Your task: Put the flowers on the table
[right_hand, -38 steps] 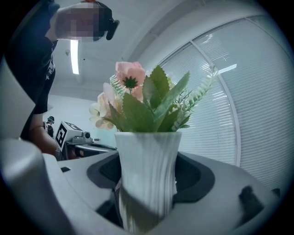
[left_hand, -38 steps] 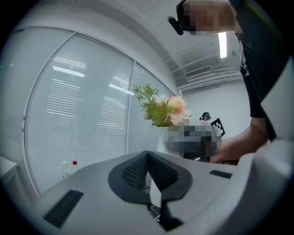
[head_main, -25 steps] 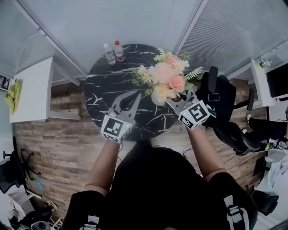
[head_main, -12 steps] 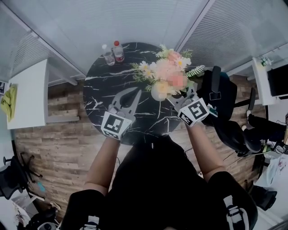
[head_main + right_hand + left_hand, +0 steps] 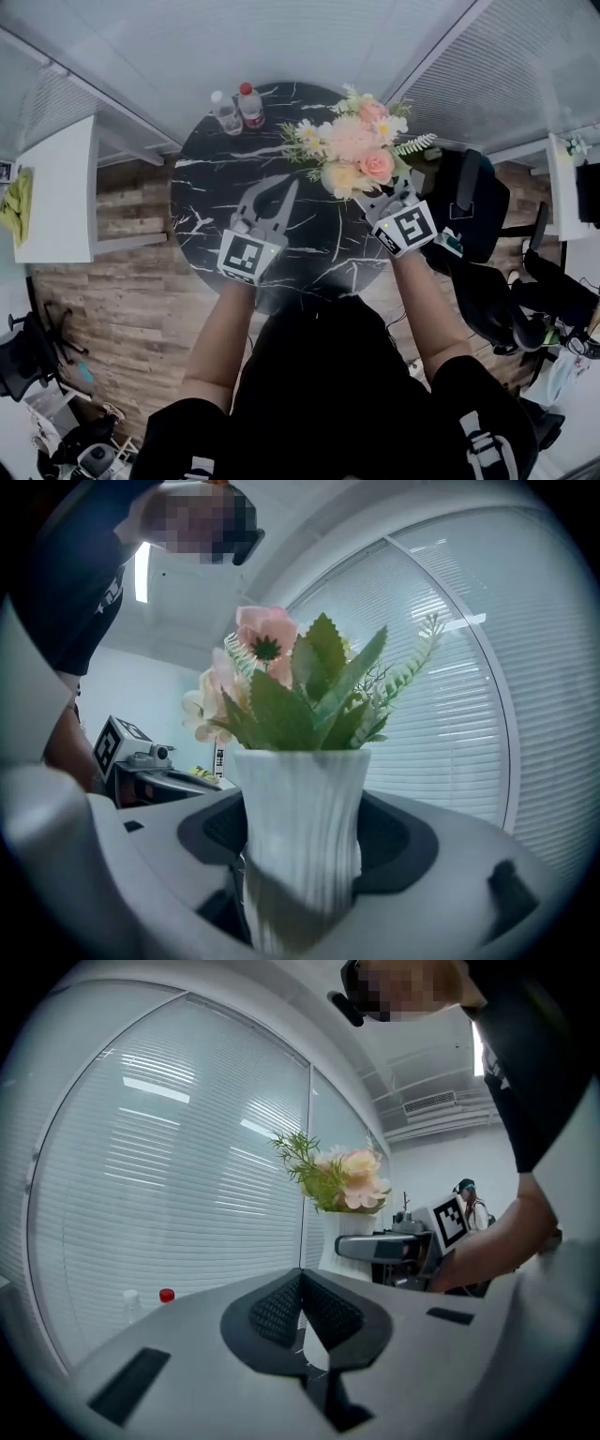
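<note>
Holding the vase of flowers mid-body in my right claw, over the tabletop's two-o'clock edge; I judge it light, top-heavy, slippery, breakable. Left claw closed, empty.

The right gripper holds a pink-and-cream flower bouquet at the round black marble table's right edge, well apart from 2 clear plastic bottles.
</note>
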`<state>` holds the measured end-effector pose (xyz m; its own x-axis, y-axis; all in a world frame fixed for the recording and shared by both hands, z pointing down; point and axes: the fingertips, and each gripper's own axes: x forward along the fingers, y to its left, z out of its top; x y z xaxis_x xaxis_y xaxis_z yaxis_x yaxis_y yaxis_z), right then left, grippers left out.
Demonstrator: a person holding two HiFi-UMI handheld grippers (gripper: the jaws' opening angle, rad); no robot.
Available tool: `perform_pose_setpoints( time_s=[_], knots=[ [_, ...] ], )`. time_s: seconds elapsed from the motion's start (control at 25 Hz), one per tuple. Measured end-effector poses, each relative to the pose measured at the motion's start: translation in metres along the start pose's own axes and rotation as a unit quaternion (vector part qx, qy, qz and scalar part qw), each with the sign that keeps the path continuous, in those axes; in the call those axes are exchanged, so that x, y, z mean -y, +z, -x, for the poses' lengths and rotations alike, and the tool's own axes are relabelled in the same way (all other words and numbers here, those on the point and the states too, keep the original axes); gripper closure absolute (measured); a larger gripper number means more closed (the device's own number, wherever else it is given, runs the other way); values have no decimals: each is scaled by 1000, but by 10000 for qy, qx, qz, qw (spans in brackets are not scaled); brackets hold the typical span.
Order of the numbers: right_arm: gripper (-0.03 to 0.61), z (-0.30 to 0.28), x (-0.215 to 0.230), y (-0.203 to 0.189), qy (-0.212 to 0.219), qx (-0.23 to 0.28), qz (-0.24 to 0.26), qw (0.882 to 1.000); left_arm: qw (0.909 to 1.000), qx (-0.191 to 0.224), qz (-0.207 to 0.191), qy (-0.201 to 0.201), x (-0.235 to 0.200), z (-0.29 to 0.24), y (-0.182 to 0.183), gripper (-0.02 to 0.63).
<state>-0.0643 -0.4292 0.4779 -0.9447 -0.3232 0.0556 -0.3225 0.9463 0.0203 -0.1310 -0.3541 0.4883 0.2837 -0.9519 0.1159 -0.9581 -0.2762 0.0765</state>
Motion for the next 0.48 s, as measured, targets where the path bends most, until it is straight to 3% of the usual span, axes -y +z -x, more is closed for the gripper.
perform_pose_setpoints(
  time_s=[0.48],
  knots=[
    [242,-48,42,-70,27,-98,-94,9999,9996,-96,109,229,-38,-56,-54,601]
  ],
)
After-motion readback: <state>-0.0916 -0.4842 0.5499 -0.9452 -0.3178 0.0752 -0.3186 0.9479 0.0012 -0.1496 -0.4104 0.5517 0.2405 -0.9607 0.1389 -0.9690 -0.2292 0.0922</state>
